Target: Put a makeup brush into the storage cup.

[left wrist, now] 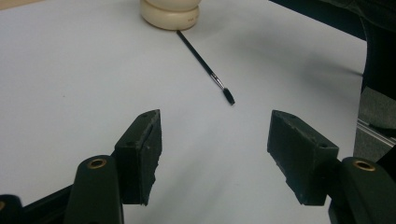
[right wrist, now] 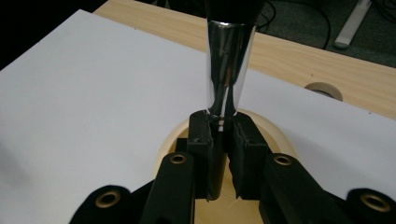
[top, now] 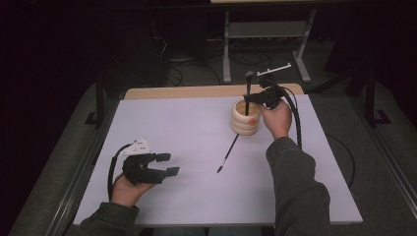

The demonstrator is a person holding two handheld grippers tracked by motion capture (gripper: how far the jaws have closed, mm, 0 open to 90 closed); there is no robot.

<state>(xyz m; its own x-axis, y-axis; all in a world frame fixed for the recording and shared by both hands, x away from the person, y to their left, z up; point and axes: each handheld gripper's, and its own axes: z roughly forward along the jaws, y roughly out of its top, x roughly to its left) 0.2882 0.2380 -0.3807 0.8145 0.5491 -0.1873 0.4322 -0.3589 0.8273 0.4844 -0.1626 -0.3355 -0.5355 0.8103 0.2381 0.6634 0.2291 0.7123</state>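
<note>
Right claw [top: 252, 100] clenched on big brush [right wrist: 227, 70], upright, handle end inside cream cup [top: 245, 120] at far right of counter [top: 187, 128]. Thin brush [left wrist: 204, 68] lies flat just before cup. Left claw [left wrist: 215, 149] released, near counter's front left.

1. The brush [right wrist: 229, 70] I'm clamping has a shiny, mirror-like metal ferrule and a dark handle.
2. My right gripper [right wrist: 224, 154] has matt black pads [right wrist: 201, 154], slightly rough, with brass-coloured rivets.
3. My left gripper [left wrist: 215, 154] has chipped, grainy foam-like pads [left wrist: 144, 154].
4. The cream pot [top: 245, 118] looks smooth and faintly glossy, like glazed ceramic.
5. The table [top: 172, 128] wears a matt white sheet over pale wood at its far edge.
6. The thin brush [left wrist: 205, 67] lying there has a glossy black handle.
</note>
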